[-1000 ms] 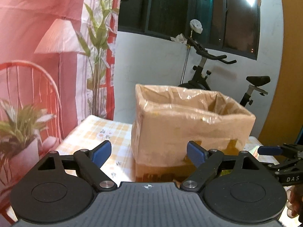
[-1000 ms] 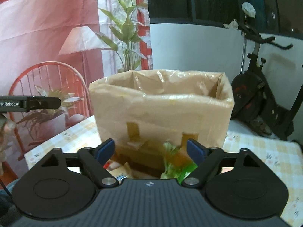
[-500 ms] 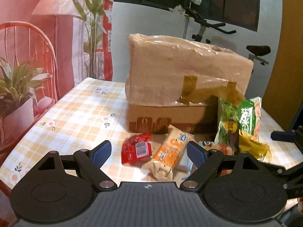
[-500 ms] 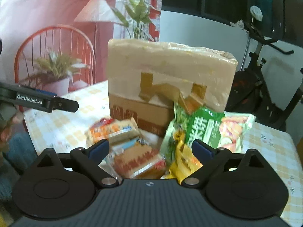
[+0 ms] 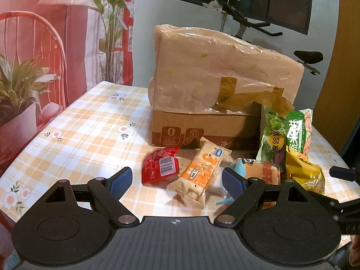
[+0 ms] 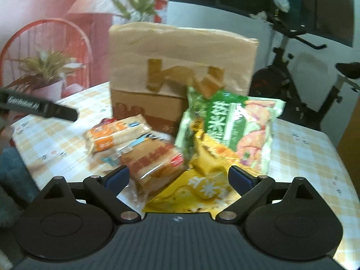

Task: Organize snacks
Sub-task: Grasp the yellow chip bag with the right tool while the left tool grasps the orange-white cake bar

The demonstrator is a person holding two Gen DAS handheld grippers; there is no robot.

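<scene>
I am holding both my left gripper (image 5: 176, 181) and right gripper (image 6: 178, 177) spread wide and empty over the checked table (image 5: 85, 139), where the snack packets, red (image 5: 160, 167), orange (image 5: 201, 168), green (image 6: 227, 128) and yellow (image 6: 202, 189), are lying clustered just before the plastic-lined cardboard box (image 5: 216, 85).

The tablecloth (image 5: 90, 121) is an orange-and-white check dotted with small flowers. At twelve o'clock on it the cardboard box (image 5: 202, 132) is brown, its upper half under cloudy beige plastic with brown tape. The red packet (image 5: 159, 168) carries a white barcode. The orange cracker pack (image 5: 202, 168) is orange and cream. The green bag (image 6: 227, 126) bears white lettering, and the yellow bag (image 6: 202, 189) shows a white snowflake.
</scene>
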